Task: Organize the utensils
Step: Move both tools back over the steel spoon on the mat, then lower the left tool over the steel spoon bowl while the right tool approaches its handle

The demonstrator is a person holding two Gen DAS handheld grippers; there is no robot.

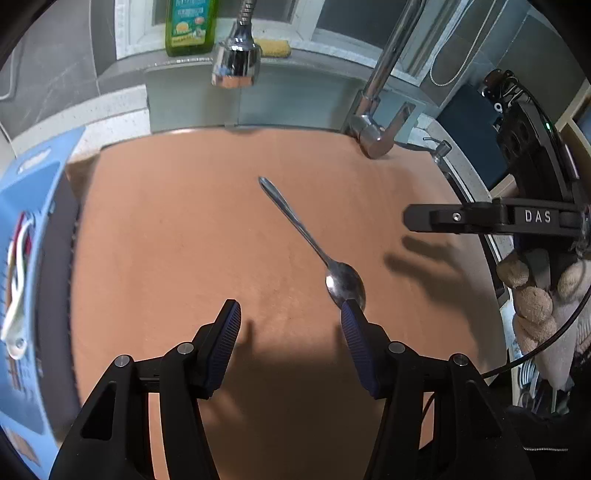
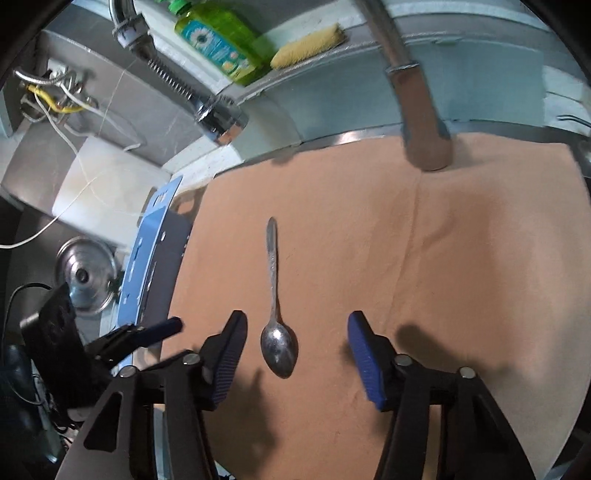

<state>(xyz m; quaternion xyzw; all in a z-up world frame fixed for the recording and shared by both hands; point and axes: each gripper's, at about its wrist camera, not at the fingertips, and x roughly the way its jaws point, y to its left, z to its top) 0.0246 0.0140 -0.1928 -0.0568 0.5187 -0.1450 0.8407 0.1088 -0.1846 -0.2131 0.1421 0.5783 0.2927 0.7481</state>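
Note:
A metal spoon [image 1: 310,240] lies on an orange cloth [image 1: 184,240], handle pointing away. My left gripper [image 1: 290,308] is open just above the cloth with nothing between its pads; its right fingertip sits beside the spoon's bowl. In the right wrist view the spoon [image 2: 275,288] has its bowl lying between the fingers of my right gripper [image 2: 298,317]. That gripper is open and its pads stand clear of the spoon. A blue utensil tray [image 1: 29,192] at the left edge holds white and red utensils [image 1: 16,280].
A pull-out faucet head [image 1: 236,59] and a chrome tap [image 1: 380,96] hang over the far side of the cloth. A green soap bottle [image 1: 190,26] and a yellow sponge [image 1: 273,46] sit on the ledge behind. A steel pot lid [image 2: 85,273] lies beyond the tray.

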